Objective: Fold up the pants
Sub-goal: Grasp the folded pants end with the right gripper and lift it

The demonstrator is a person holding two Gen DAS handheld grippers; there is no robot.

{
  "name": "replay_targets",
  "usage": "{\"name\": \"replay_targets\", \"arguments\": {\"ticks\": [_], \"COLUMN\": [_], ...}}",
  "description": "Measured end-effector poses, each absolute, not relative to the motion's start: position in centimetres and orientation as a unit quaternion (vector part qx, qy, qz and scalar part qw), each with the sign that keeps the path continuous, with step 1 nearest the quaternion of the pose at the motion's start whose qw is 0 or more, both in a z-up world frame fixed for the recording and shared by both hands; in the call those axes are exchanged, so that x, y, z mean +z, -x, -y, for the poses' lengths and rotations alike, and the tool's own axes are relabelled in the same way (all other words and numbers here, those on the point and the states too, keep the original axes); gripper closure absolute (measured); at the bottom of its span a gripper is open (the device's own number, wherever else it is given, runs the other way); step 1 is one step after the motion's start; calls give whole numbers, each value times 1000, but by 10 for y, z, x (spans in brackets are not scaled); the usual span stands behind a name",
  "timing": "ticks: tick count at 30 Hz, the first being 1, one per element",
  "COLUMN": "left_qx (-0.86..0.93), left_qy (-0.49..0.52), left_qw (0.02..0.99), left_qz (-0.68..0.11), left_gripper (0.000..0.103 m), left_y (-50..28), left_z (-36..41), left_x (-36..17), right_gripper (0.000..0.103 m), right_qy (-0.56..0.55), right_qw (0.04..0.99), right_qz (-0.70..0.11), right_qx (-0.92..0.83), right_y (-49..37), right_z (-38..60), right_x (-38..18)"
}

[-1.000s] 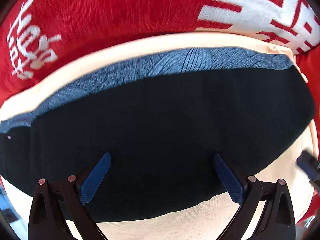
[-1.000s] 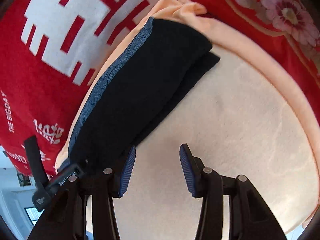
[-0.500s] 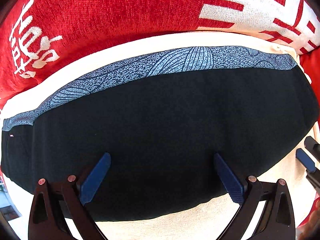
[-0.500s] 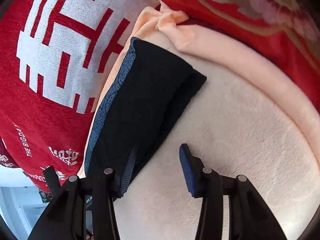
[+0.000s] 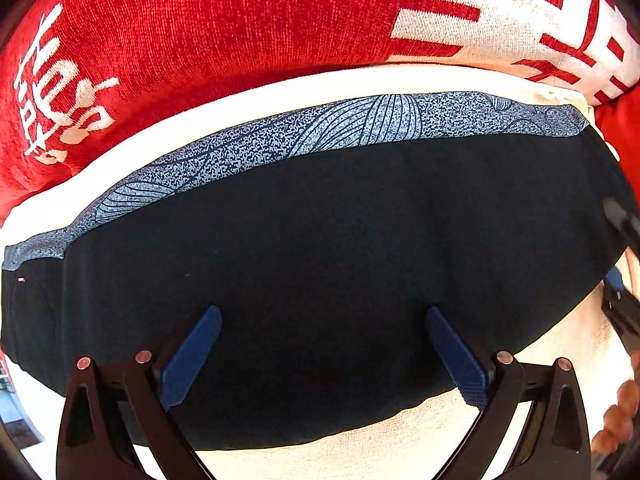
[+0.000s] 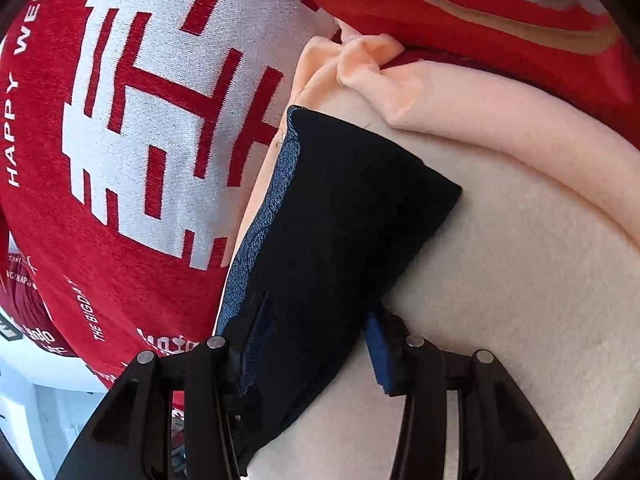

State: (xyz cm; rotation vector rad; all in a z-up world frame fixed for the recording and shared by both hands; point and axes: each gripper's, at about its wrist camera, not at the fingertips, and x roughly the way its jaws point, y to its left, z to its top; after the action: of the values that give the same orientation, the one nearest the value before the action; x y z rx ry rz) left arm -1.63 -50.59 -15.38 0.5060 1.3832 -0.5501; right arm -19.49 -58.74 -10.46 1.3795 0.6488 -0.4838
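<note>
Left gripper [image 5: 324, 354]: I see my jaws spread wide, both blue pads hanging over the near half of the pants, nothing pinched between them
Right gripper [image 6: 316, 350]: my two pads sit on either side of the near end of the pants, cloth filling the gap; I cannot tell whether they are pressing on it or merely straddling it
Pants [image 5: 340, 264]: dark navy, folded into a long flat band that lies crosswise in front of my left camera; from my right camera the same band [image 6: 344, 216] runs away from me lengthwise, its far end squared off
Waistband [image 5: 320, 136]: speckled light-blue strip with a line pattern, along the far edge of the pants
Cream cover [image 6: 520, 280]: pale fleecy surface under the pants, bare to the right of them, its peach edge bunched at the far corner
Red blanket [image 5: 220, 28]: beyond the cream cover, red with white lettering and a large white character
</note>
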Motion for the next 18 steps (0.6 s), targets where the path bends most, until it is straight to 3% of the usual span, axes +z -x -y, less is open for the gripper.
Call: {"name": "replay_targets", "arguments": {"ticks": [3, 5, 6, 7, 9, 14, 18], "left_qx": [-251, -252, -252, -250, -253, -288, -305], "left_qy": [-225, -227, -228, -229, -226, -212, -195], "left_qw": [705, 704, 703, 703, 713, 734, 715], "left_qz": [-624, -625, -625, -625, -613, -577, -598], "left_gripper": [0, 0, 0, 0, 21, 21, 21], "left_y": [17, 15, 14, 13, 13, 16, 25], "left_z": [501, 501, 502, 502, 502, 513, 518], "left_x": [-153, -154, -154, -152, -140, -122, -152], "right_gripper": [54, 73, 89, 89, 89, 89, 89], "right_qy": [-641, -663, -673, -677, -671, -644, -617], "right_qw": [682, 661, 654, 654, 661, 696, 719], "right_qz": [-286, -290, -287, -281, -282, -280, -289], "right_qx": [-205, -199, -193, -189, -185, -152, -136], "right_y": [179, 175, 177, 178, 179, 168, 155], "right_z": [598, 602, 603, 602, 599, 592, 580], "right_x": [-112, -117, -119, -118, -111, -79, -53]}}
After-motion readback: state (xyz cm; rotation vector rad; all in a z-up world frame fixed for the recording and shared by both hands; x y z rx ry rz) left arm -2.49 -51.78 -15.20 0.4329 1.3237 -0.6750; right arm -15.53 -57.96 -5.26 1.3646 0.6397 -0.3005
